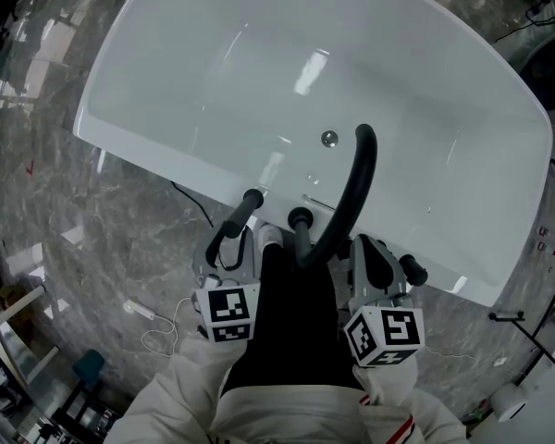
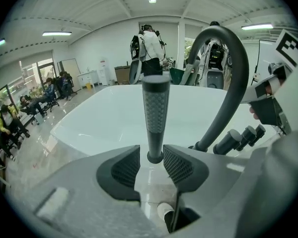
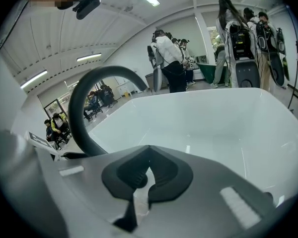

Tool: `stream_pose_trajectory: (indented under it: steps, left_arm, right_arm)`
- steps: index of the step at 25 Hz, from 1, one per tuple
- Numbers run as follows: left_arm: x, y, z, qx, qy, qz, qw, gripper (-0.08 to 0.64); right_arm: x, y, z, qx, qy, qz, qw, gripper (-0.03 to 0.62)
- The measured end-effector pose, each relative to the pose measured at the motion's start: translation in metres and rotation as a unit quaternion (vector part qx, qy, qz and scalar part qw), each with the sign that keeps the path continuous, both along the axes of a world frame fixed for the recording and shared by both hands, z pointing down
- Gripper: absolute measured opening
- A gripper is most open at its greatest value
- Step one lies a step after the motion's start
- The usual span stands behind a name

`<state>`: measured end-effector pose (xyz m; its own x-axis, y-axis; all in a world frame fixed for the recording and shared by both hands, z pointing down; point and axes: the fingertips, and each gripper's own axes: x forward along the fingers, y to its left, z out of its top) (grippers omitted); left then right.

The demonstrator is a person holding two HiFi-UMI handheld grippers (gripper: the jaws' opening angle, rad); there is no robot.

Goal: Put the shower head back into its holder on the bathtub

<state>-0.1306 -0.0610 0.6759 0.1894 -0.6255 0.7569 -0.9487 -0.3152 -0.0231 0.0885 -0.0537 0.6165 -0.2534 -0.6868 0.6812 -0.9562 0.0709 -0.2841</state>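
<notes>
Grey marble floor [image 1: 74, 211] under a white bathtub [image 1: 213, 81], tub taking up most of the head view. In the background of the left gripper view, a standing person [image 2: 149, 48] with gear on the back and seated people [image 2: 10, 125] along the left side. White sleeves [image 1: 180, 400] at the bottom of the head view, one behind each gripper. Dark curved faucet spout [image 1: 356, 188] rising off the near rim and arching over the basin. Left gripper [image 2: 151, 152] at the near rim, left of the spout, marker cube [image 1: 229, 313] facing up, jaws apart by a bit more than the stem's width. Shower head [image 2: 155, 108], dark with a textured grip, standing upright at the rim, lower end right between the jaw tips. Sliver of gap toward the left pad [image 2: 126, 165]; right pad [image 2: 176, 162] just beside the stem, contact not readable. Right gripper [image 3: 146, 165] on the other side of the spout, over the rim, jaws closed together, pads meeting at the tips, nothing between them. Dark knobs [image 2: 233, 141] just right of the spout base. Thin white cable [image 1: 162, 326] on the floor near the left sleeve. Small round drain fitting [image 1: 329, 138] on the tub wall past the spout.
</notes>
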Motion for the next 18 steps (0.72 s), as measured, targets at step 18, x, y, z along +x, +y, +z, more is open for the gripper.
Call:
stream_pose_trajectory:
  steps: [18]
  left_arm:
    - [-0.018, -0.04, -0.185, 0.093, 0.043, -0.034, 0.9942, 0.122]
  right_arm:
    - [-0.008, -0.058, -0.157, 0.122, 0.001, -0.041, 0.992, 0.005]
